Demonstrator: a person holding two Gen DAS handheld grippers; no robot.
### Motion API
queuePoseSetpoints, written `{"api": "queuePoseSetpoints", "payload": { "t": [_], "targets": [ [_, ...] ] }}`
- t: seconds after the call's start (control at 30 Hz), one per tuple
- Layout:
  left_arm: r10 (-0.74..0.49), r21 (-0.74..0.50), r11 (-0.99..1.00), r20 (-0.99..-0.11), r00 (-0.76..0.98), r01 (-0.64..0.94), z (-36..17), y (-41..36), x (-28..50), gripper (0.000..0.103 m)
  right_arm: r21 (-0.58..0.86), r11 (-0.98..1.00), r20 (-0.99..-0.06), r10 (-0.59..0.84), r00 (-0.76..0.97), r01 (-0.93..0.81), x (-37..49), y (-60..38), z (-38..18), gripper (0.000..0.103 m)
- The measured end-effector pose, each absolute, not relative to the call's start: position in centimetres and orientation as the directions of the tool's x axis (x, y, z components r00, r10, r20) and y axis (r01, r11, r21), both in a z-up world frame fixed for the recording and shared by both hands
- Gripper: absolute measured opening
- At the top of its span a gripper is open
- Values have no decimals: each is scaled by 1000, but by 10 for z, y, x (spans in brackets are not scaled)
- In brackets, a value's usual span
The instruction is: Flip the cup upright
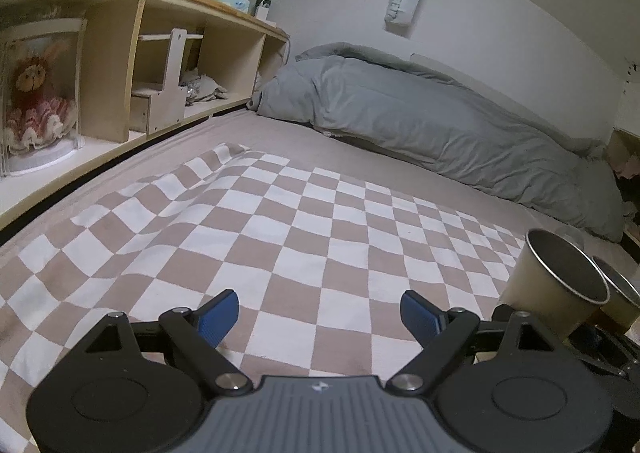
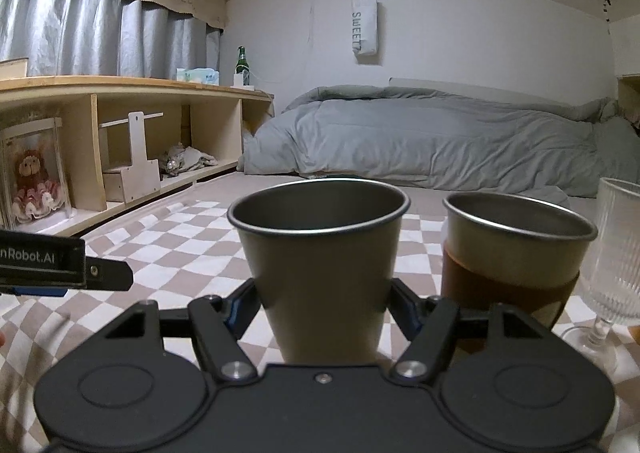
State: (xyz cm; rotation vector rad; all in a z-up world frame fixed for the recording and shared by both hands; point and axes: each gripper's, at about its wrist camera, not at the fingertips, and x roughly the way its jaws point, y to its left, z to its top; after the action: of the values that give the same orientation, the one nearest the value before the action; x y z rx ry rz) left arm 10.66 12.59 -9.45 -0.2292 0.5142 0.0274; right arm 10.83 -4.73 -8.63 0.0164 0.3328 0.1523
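Cup [image 2: 320, 253] upright, mouth up, clamped low btwn right gripper [image 2: 320, 307] fingers, above checkered blanket [image 2: 168, 249]. Sleeved cup [image 2: 516, 253] and ribbed glass [image 2: 614, 245] just to rt. Left gripper [image 1: 320, 319] spread wide, gripping nothing.

A second metal cup with a brown sleeve [image 2: 512, 253] stands upright on the checkered blanket [image 1: 280, 221], and a ribbed stemmed glass [image 2: 614, 249] stands just beside it at 3 o'clock. At 12 o'clock a grey duvet [image 2: 420, 137] lies bunched along the wall. At 9 o'clock the wooden shelf [image 2: 120, 87] holds a boxed plush doll [image 2: 34, 181], with a green bottle [image 2: 241, 61] on top.
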Motion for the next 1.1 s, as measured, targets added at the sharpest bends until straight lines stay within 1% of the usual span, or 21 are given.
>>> {"api": "queuePoseSetpoints", "payload": {
  "t": [0.03,0.07,0.1,0.17,0.23,0.27,0.37,0.47,0.53,0.63,0.77,0.87,1.0,1.1],
  "targets": [
    [-30,-204,976,-488,872,-81,-93,125,106,90,48,988,-332,153,931,-146,109,-47,-84,74],
    [-28,-197,977,-486,873,-79,-92,123,105,91,60,987,-332,160,930,-148,107,-48,-81,83],
    [-27,-191,979,-485,874,-76,-90,122,104,92,63,987,-326,158,932,-145,106,-48,-78,87],
    [-23,-180,981,-487,873,-75,-85,119,101,93,59,988,-320,154,935,-142,102,-48,-70,89],
    [-12,-167,983,-482,876,-78,-78,117,97,96,68,987,-337,158,928,-144,98,-51,-64,92],
    [0,-152,985,-478,878,-82,-73,114,95,99,81,987,-353,159,922,-140,96,-52,-60,92],
    [8,-134,988,-474,881,-81,-61,110,87,100,108,985,-399,168,902,-136,90,-58,-52,92],
    [-2,-138,988,-470,883,-71,-48,106,80,102,87,986,-414,168,895,-145,78,-61,-42,92],
    [3,-123,990,-460,888,-67,-37,102,76,103,75,987,-412,162,897,-144,71,-66,-34,93],
    [6,-102,993,-440,898,-56,-19,94,70,103,69,989,-406,150,902,-133,65,-78,-18,100],
    [-2,-91,995,-414,910,-39,4,82,66,103,43,992,-379,128,917,-120,58,-100,8,103],
    [-14,-80,997,-413,911,-20,16,70,66,103,24,994,-360,111,926,-110,53,-117,24,103],
    [-22,-55,998,-406,914,-1,26,52,61,103,40,995,-358,98,928,-90,48,-140,40,103],
    [-21,-32,999,-405,914,9,28,39,54,103,7,997,-353,70,933,-72,41,-153,51,103]
  ]
}}
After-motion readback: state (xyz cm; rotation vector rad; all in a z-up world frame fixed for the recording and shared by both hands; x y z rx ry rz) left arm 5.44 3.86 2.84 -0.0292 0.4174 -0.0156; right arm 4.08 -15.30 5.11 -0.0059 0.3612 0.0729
